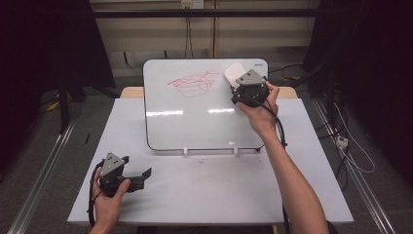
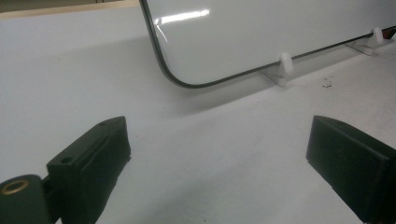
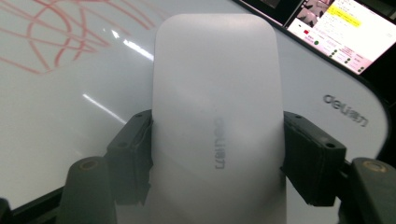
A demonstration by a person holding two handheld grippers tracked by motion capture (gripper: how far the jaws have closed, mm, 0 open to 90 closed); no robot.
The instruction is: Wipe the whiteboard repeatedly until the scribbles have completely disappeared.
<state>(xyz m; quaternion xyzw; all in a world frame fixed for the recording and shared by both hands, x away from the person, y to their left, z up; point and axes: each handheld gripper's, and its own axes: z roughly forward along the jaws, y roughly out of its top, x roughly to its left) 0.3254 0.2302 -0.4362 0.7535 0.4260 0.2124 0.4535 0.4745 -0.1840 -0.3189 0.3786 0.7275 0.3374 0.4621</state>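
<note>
A whiteboard (image 1: 195, 117) leans on the table, with red scribbles (image 1: 194, 83) near its top. My right gripper (image 1: 243, 84) is at the board's upper right corner, shut on a white eraser (image 1: 234, 73). In the right gripper view the eraser (image 3: 217, 116) sits between both jaws, flat against the whiteboard (image 3: 60, 121), with the red scribbles (image 3: 60, 37) to its left. My left gripper (image 1: 139, 168) rests low on the table's near left, open, with nothing between its jaws. In the left gripper view it (image 2: 219, 154) faces the whiteboard's lower corner (image 2: 187, 46).
The white table (image 1: 209, 195) has bare room in front of the board. Two small white clips (image 1: 185, 151) hold the board's lower edge. Cables (image 1: 350, 146) lie on the floor at the right. A screen (image 3: 345, 32) shows beyond the board.
</note>
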